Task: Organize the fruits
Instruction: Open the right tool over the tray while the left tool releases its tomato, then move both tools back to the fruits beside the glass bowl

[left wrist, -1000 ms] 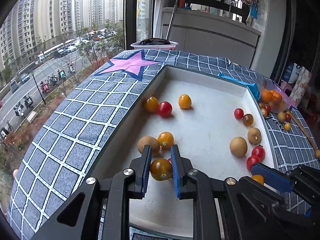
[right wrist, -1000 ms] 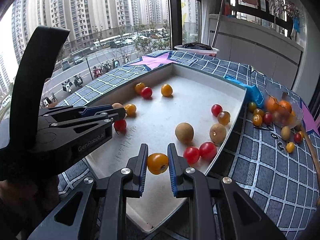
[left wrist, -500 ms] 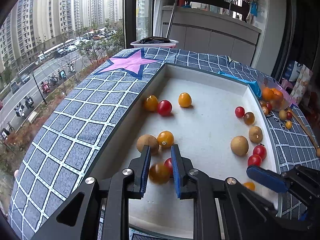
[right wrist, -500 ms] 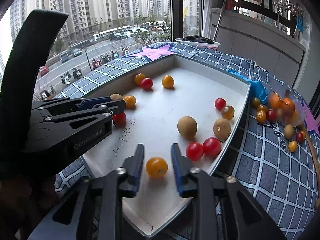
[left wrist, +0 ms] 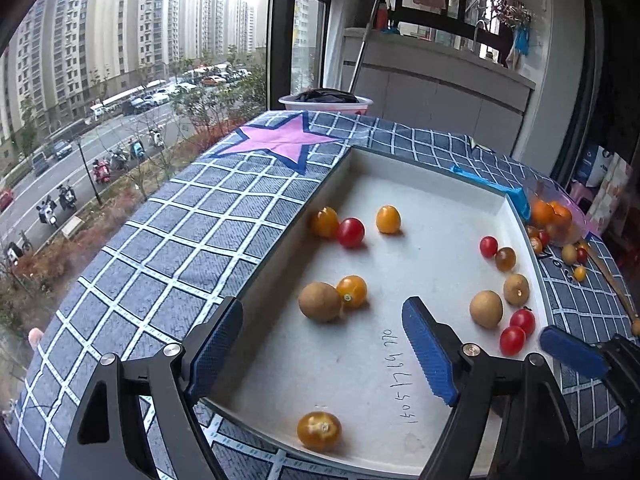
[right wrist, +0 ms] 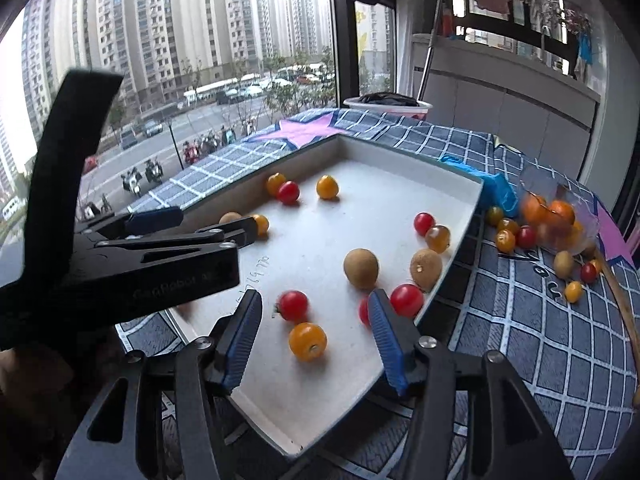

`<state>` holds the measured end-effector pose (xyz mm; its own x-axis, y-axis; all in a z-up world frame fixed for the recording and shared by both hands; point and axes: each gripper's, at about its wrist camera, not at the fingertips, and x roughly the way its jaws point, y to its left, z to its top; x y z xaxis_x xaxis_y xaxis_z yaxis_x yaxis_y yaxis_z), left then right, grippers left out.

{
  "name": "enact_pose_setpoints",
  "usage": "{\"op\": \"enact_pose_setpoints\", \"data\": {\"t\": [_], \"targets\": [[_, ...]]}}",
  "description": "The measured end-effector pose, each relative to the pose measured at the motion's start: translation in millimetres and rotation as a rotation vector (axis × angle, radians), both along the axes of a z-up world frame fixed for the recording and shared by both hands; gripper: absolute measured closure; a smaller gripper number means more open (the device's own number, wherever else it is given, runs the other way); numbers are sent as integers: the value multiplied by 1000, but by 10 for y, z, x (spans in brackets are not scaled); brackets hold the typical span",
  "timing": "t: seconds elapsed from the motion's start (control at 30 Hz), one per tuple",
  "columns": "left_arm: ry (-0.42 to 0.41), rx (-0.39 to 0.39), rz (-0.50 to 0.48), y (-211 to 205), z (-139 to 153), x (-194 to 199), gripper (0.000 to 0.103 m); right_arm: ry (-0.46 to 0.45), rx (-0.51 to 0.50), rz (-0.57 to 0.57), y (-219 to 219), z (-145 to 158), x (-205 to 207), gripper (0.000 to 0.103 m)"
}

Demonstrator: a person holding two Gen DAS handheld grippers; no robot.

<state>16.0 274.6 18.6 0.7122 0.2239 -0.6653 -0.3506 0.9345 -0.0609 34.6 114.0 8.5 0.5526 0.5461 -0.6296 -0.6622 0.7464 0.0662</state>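
checked blue cloth (left wrist: 168, 256) with a pink star (left wrist: 280, 142) covers the table by a window; on it lies a white tray (left wrist: 424, 184), handwritten digits on its floor, long axis running away from the cameras. left gripper (left wrist: 322, 344) tilts down over the tray's near end, jaws opening wide, nothing clamped; an amber tomato (left wrist: 319, 431) lies below. right gripper (right wrist: 314, 334) tilts likewise, jaws opening, pads clear of an orange tomato (right wrist: 307, 341) lying between them, stem end toward the camera.
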Motion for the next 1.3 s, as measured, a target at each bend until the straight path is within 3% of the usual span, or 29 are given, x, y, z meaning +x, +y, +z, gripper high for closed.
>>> {"op": "enact_pose_setpoints", "data": {"t": [0.17,0.33,0.53,0.7,0.87,1.0,1.3], "targets": [[-28,94,-21,-212,85,-66,21,-20,48,-45,-280,82,-18,23],[-41,60,-72,-488,202,-148,21,-31,63,-143,-797,128,65,11],[-29,65,-246,-1245,333,-134,21,13,-23,-377,-1528,-20,355,11],[19,70,-376,-1821,245,-11,21,64,-44,-516,-2119,-89,434,11],[87,34,-406,-2102,96,234,21,79,-45,-611,-2495,-96,397,11],[130,-27,-370,-2144,43,545,21,84,-30,-530,-2478,-82,478,11],[183,14,-343,-2209,-111,1243,21,76,-67,-422,-2259,-88,842,11]]}}
